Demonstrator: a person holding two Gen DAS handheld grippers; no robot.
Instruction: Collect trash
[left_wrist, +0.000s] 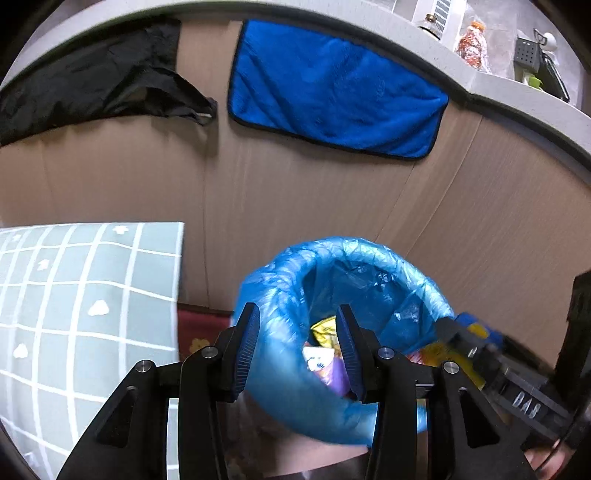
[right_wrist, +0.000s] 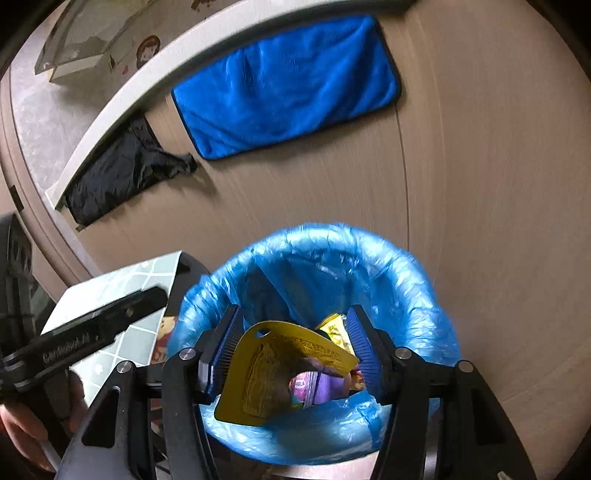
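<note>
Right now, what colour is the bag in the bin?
Blue, a shiny crinkly bin bag. The right wrist view shows it best.

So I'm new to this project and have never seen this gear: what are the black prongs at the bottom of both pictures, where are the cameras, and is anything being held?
The black prongs are hand-held grippers, one in each of a person's hands, each with a wide-angle camera looking along its two fingers. One picture comes from the left gripper, the other from the right gripper.

Both point down into a bin lined with a blue bag that already holds wrappers. The right one's jaws stand open around a yellow wrapper, which looks released over the bin. The left one's jaws are open with nothing gripped.

Behind hang a blue towel and a black bag on a wood-look panel. A checked green cloth lies left of the bin.
</note>
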